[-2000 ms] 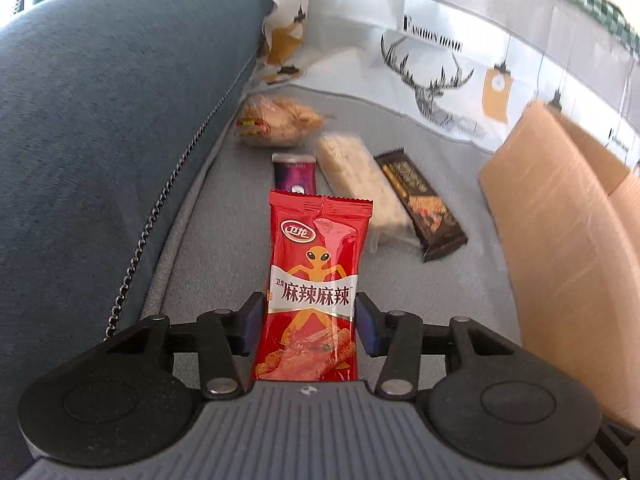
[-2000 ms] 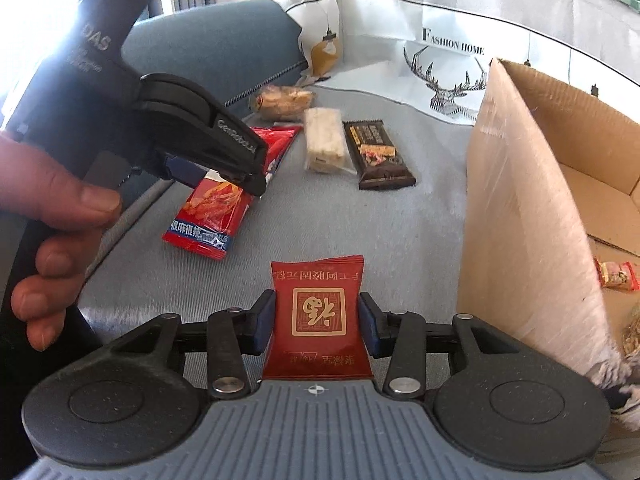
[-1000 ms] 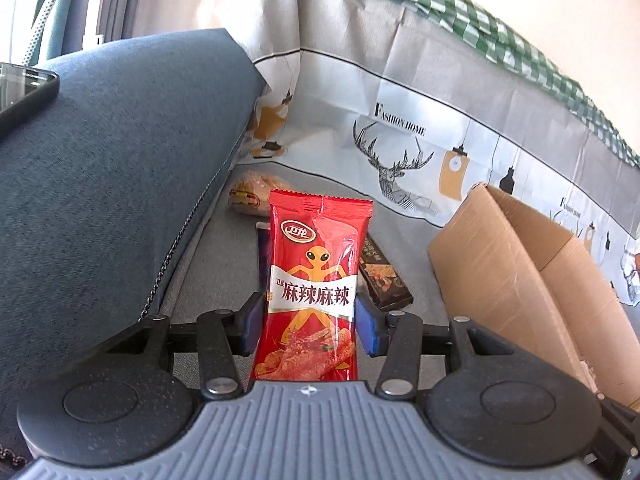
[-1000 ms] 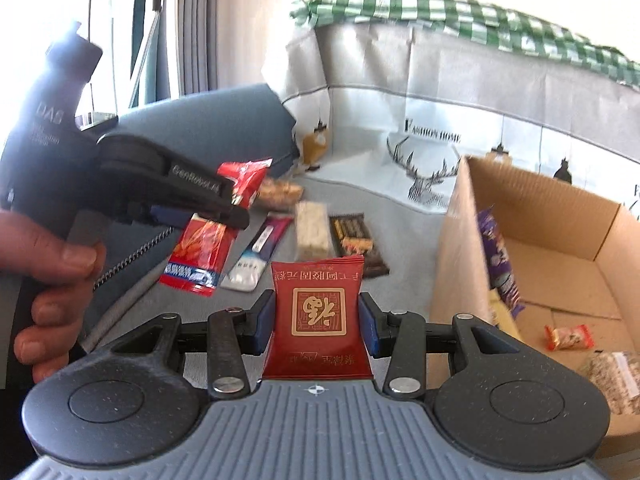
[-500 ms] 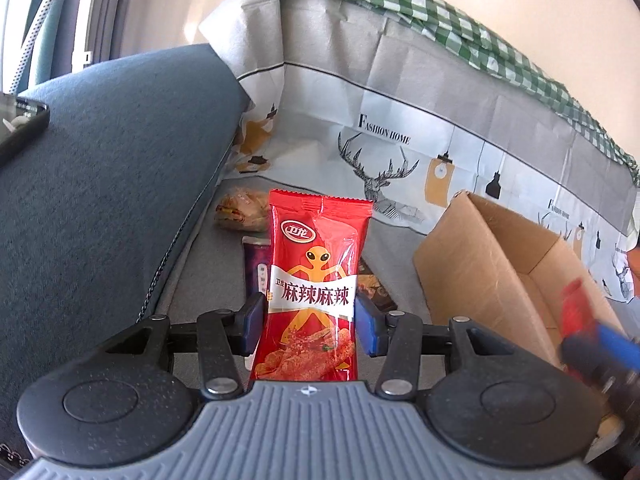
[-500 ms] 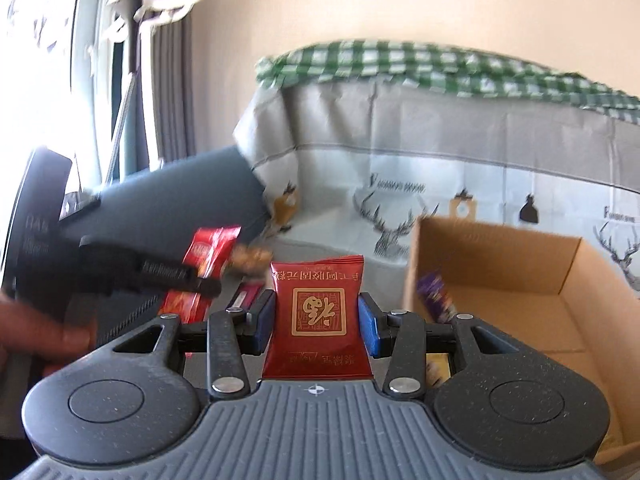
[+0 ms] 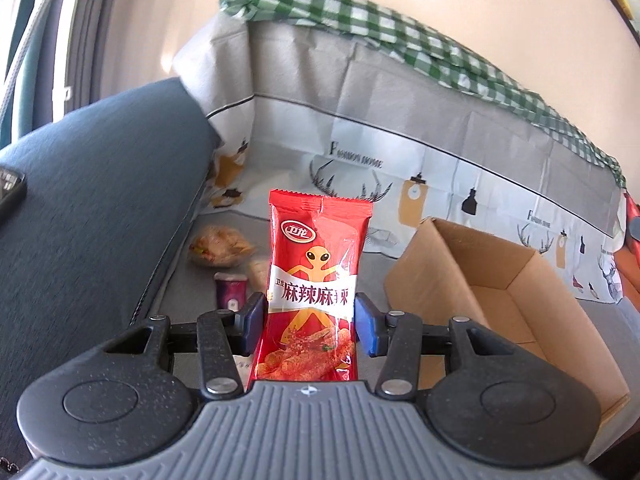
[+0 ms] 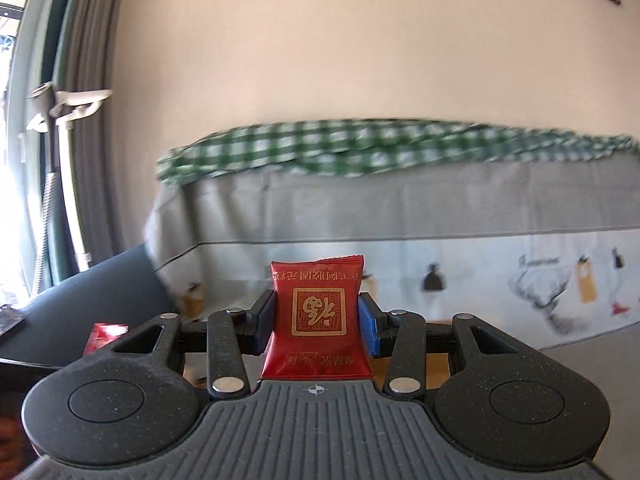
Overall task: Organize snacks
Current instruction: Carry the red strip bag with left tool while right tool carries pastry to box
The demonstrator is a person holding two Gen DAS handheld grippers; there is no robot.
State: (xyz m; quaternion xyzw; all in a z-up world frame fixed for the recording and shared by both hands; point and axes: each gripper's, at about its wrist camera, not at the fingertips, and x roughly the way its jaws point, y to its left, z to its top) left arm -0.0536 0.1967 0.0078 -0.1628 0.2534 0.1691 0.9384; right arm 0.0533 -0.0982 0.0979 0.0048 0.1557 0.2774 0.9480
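Observation:
My left gripper (image 7: 310, 322) is shut on a tall red spicy-strip packet (image 7: 316, 292) with an orange alien figure, held upright above the grey sofa seat. An open cardboard box (image 7: 500, 300) stands to its right. My right gripper (image 8: 316, 322) is shut on a small dark red square packet (image 8: 318, 318) with a gold seal, raised high and facing the wall. The tip of the red spicy-strip packet (image 8: 105, 334) shows low at the left of the right wrist view.
A clear bag of snacks (image 7: 220, 246) and a purple packet (image 7: 231, 288) lie on the seat behind the left gripper. A blue sofa armrest (image 7: 88, 208) rises at the left. A printed grey cover (image 7: 400, 132) with a green checked cloth (image 7: 400, 36) drapes the sofa back.
Both grippers have risen and tilted upward with their packets. The right wrist view now faces the wall and sofa back, and the box has dropped out of it.

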